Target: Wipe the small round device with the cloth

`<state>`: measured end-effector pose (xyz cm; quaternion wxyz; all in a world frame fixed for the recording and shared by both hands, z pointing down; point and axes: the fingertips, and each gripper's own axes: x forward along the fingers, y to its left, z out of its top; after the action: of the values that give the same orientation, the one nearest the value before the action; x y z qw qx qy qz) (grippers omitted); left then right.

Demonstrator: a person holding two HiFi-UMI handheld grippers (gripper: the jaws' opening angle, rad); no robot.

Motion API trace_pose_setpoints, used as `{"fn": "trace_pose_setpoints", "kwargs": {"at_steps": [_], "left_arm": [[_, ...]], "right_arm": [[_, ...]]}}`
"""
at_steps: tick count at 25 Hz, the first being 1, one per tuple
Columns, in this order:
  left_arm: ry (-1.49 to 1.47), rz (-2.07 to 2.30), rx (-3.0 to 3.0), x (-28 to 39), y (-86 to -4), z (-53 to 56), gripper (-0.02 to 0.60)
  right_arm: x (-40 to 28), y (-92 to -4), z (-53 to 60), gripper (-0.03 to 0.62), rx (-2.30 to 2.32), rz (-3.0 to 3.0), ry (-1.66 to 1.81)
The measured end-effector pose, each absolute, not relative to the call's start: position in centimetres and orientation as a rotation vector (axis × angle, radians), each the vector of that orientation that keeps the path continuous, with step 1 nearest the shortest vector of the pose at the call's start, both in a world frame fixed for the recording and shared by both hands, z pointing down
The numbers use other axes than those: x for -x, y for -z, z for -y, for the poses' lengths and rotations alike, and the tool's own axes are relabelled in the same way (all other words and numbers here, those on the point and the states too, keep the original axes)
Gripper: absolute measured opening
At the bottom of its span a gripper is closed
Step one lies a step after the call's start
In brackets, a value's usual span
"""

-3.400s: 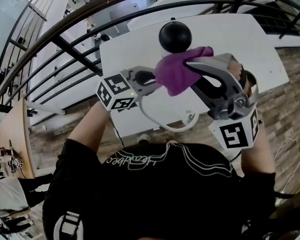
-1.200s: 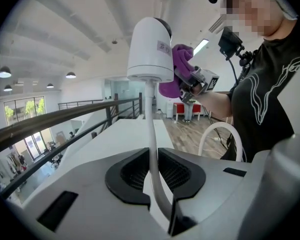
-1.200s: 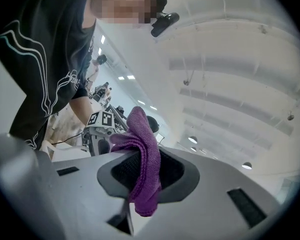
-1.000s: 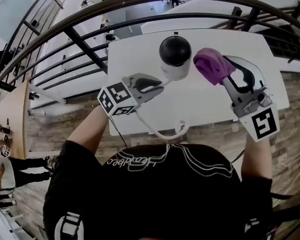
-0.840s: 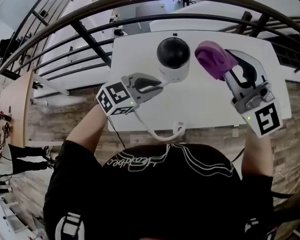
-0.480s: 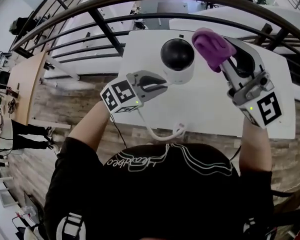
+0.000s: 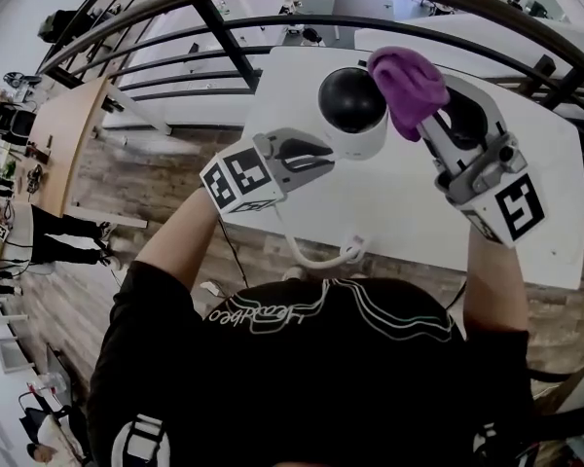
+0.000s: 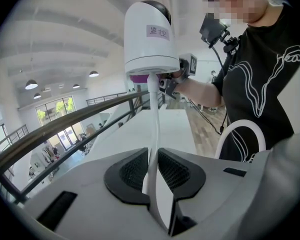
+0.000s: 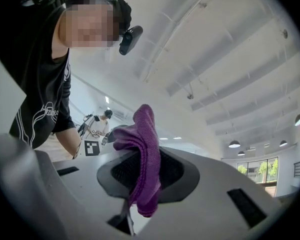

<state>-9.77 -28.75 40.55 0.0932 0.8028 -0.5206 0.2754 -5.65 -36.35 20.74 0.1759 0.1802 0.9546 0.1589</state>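
Observation:
The small round device, a white body with a black dome, is between the two grippers above the white table. My left gripper is shut on the device's white cable right at its base; the device fills the top of the left gripper view. My right gripper is shut on a bunched purple cloth, which lies against the dome's right side. The cloth hangs folded between the pads in the right gripper view, and a purple strip shows behind the device's base.
The cable's slack loops toward the near table edge. A dark metal railing curves along the table's far side, with a lower floor beyond. Wood flooring lies to the left, where people stand by a desk.
My right gripper has carried the cloth leftward from beside the device to the dome's right side. The left gripper keeps its hold on the cable.

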Motion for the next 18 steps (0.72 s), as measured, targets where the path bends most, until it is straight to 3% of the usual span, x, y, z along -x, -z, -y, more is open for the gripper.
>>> {"fn": "trace_pose_setpoints", "kwargs": {"at_steps": [18], "left_arm": [[-0.835,1.499,-2.394,9.7,-40.8,28.3,0.063]], "right_arm": [[3.5,-22.7,32.6,0.067,-0.608,-2.701,-0.488]]}}
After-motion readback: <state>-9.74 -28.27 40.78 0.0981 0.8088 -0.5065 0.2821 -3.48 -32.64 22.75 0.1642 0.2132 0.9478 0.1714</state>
